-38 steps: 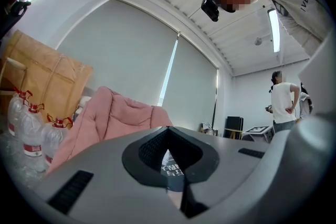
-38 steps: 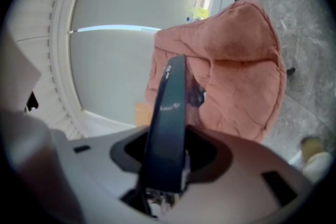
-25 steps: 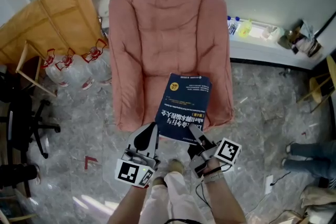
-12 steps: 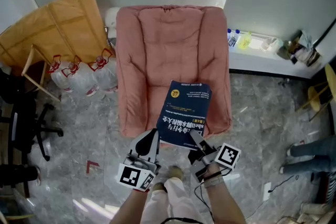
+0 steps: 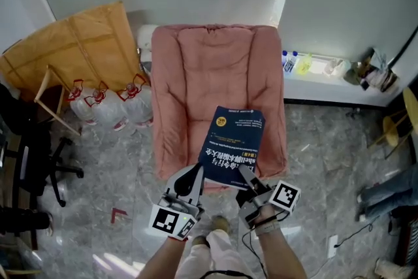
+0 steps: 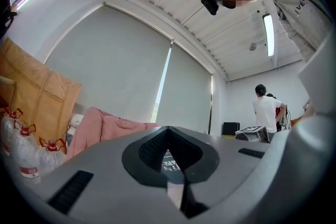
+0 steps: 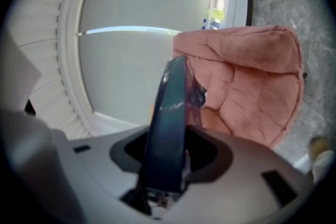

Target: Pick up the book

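My right gripper clamps the near edge of the blue book, jaws partway apart. My left gripper, jaws almost together, pinches its near left corner.

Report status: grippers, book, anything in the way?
Right gripper shut on book, at its near edge. Left gripper shut, tip at the near-left corner. Book held over pink chair seat; nothing in the way.
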The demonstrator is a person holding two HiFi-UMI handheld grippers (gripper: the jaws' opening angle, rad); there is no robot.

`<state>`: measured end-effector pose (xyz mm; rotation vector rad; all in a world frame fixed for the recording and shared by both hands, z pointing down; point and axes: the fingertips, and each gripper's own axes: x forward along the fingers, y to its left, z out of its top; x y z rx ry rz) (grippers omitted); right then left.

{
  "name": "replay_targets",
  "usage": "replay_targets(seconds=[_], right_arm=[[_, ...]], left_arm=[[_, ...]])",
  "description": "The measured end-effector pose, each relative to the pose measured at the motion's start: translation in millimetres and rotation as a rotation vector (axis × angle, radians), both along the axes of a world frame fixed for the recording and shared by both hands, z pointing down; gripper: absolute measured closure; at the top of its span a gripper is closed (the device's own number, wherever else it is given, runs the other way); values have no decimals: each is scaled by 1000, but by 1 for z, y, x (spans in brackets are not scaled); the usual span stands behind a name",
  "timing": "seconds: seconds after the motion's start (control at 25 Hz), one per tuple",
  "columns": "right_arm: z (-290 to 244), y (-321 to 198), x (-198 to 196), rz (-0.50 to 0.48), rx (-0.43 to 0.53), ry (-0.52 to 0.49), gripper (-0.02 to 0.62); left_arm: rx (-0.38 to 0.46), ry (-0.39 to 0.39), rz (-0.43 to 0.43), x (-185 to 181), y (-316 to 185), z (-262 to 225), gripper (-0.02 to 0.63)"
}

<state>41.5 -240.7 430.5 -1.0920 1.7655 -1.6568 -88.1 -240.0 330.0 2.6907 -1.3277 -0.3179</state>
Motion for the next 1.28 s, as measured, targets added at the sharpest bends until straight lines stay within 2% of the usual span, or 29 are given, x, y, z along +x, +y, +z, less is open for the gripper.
replay_targets(seconds=[0.48,0.72,1.28], right_arm=[[-37,-3,2,-1,38,-11,409],[-45,-2,5,0,49,13,408],[-58,1,3,25,44,-14,408]], left_arm=[[29,20,0,1,2,-32,598],[44,19,1,0,4,-42,598],[49,27,8,-1,5,-51,598]])
